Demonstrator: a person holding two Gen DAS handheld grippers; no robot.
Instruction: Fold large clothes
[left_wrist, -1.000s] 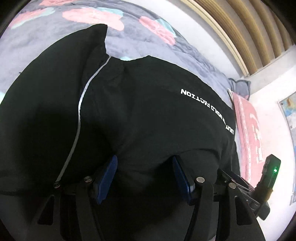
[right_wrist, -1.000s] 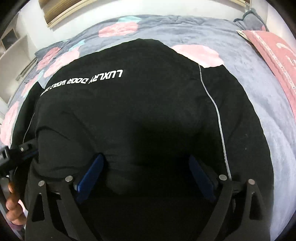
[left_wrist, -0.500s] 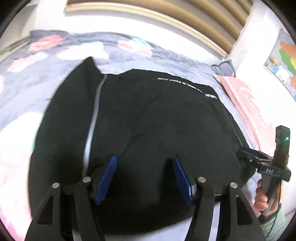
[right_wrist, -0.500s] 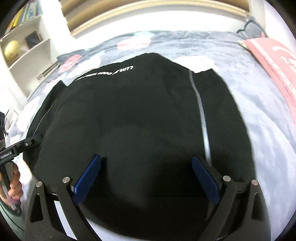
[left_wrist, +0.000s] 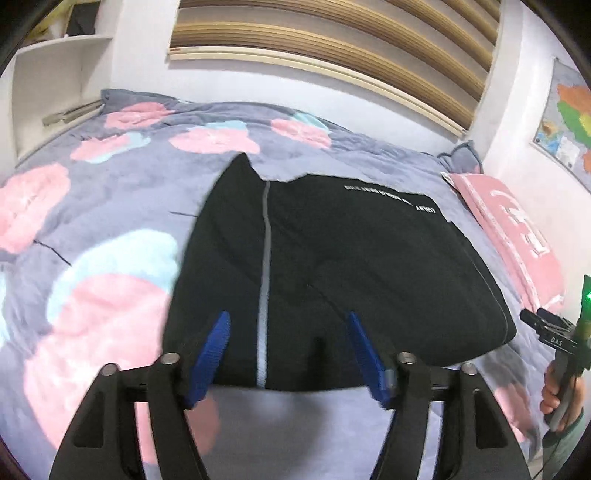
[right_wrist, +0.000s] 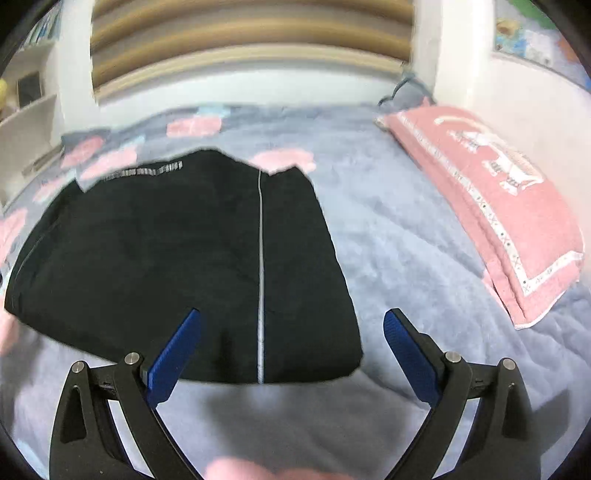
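Note:
A black garment (left_wrist: 332, 266) with a white side stripe and a line of white lettering lies folded flat on the bed; the right wrist view shows it (right_wrist: 177, 258) left of centre. My left gripper (left_wrist: 288, 328) hovers above the garment's near edge, its jaws opening, with nothing between the blue pads. My right gripper (right_wrist: 291, 325) hangs over the garment's near right corner, jaws wide apart and empty. The other hand-held gripper (left_wrist: 561, 339) appears at the right edge of the left wrist view, gripped by a hand.
The bed is covered by a grey-blue quilt (left_wrist: 110, 229) with pink and pale-blue flowers. A pink pillow (right_wrist: 491, 206) lies along the right side by the wall. White shelves (left_wrist: 55, 92) stand at the far left, wooden slats behind the bed's head.
Both grippers pulled back and rose away from the garment, which now lies flat and free. The left jaws have spread wider. The cameras now show more of the bed and wall.

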